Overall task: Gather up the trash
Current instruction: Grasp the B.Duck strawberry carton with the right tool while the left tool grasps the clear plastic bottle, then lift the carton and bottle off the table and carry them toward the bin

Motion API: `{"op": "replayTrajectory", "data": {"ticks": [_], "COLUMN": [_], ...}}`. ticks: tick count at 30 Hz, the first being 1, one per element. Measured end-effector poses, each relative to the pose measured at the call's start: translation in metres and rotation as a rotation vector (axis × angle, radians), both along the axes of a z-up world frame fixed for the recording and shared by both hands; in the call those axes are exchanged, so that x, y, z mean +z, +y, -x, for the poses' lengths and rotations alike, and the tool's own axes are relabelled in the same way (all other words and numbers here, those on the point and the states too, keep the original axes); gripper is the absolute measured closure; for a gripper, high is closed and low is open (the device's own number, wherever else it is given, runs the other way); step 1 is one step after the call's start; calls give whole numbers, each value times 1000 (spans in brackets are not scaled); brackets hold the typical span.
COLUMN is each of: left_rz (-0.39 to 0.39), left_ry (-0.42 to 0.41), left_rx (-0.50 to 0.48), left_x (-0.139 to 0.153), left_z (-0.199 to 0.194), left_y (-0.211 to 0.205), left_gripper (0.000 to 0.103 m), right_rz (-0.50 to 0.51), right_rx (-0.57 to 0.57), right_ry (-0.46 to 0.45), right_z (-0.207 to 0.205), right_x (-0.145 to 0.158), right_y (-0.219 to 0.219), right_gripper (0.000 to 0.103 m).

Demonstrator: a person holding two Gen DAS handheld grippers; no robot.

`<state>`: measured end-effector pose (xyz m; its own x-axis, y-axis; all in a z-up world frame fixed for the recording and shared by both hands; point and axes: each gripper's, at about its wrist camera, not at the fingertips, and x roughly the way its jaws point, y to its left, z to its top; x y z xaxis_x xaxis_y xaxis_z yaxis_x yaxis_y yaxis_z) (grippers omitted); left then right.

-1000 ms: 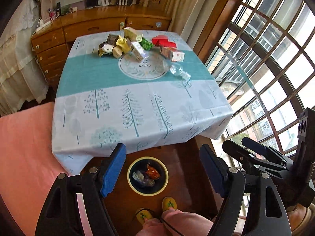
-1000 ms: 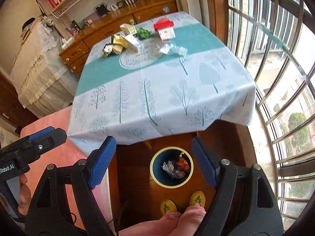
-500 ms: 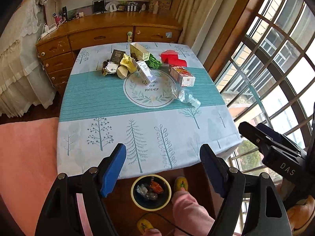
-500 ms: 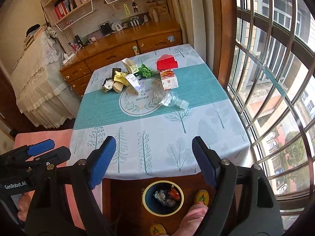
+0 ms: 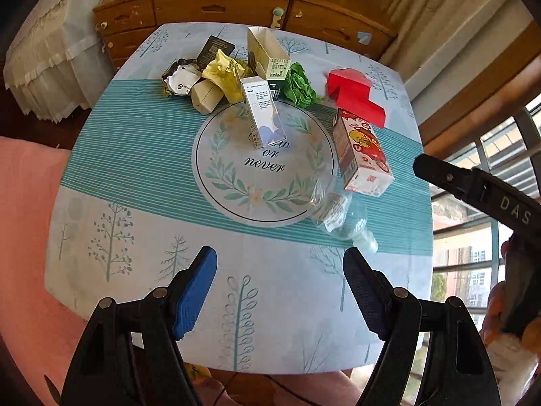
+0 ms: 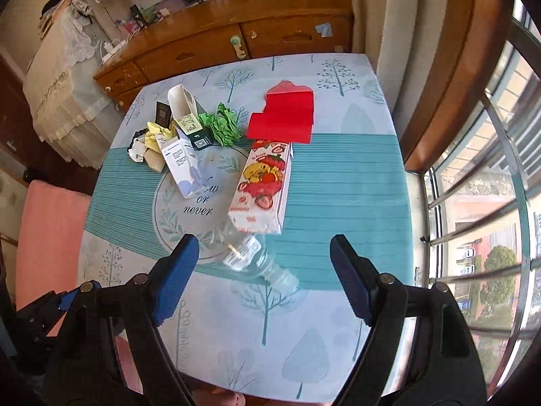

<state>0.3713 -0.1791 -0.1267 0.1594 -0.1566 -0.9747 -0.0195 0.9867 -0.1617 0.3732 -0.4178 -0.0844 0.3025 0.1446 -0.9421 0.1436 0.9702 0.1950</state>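
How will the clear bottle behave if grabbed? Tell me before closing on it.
The bottle lies on its side on the tablecloth, so a nudge would probably roll it. It looks empty and thin-walled: likely light and apt to crumple. Its smooth plastic may slip between the fingers.

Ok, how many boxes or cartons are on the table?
4: fruit carton lying above the bottle, white box on the round print, open cream box behind it, tan box at left. Others may be hidden.

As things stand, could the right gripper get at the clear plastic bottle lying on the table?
Probably yes. The right gripper is open and empty, and the bottle lies on its side just ahead of its fingertips with nothing over it. The juice carton sits close behind the bottle, but the near side is free.
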Motion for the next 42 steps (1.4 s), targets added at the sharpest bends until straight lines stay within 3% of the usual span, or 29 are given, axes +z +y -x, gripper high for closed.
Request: {"op": "replayTrajectory", "data": {"ticks": [7,14,15,16,17,30,33,35,38,42], "left_rz": [-46,-54,-50,-47,-43,104,177,218,235,199], "left_ry": [84,123,130,138,149,281,290,301,293,266], "left_rx": [103,122,123,124,125,251,299,324,331,282], "left_x": [-36,-52,-54,-57,-61,-116,-129,-136,-140,-132], "left_z": [-22,-26,-27,-29,-30,-54,-58,-59,-59,-59], "left_y": [-20,-33,-35,-37,-41,-70,-70,-71,-73,-79], "left_gripper": [24,24,24,24,24,24,38,58,62,63], "right_rz": [-77,-38,-48,-62,-69,-151,-153,-175,-187,-202], "right_rx": [58,145,157,169,180,174,176,171,168,166], "right_ry": [173,272,271,263,262,223,220,225,225,223], "right_z": [-91,-101,-100,-98,-96,-57,-46,-38,-31,-24], "right_x": [-87,-143,-146,-149,-151,-150,-147,-143,-144,-143], "right_y": [-4,10,7,2,-2,-73,-75,-83,-85,-84], "right_gripper": [22,23,27,42,47,48,48,48,49,49]}}
